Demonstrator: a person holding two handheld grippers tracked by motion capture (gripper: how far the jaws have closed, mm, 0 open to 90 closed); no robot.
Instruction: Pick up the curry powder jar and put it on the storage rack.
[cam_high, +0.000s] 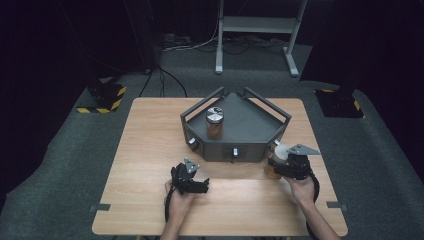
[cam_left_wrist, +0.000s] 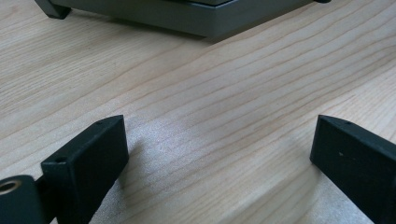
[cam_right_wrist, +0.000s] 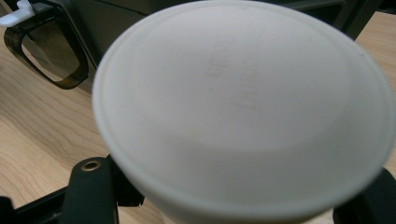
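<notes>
Item: white-lidded amber plastic jar, clamped in right gripper; step: grasp made. Next: lift toward dark grey five-sided tray ahead. Left gripper wide, empty.

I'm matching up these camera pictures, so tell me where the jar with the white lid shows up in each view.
High view: the white-lidded jar stands by the grey tray's right front corner, in the right gripper.
Left gripper view: bare table and the tray's base edge here, no jar.
Right gripper view: its lid looms close, centre frame.
Shared landmark: the grey tray.
</notes>
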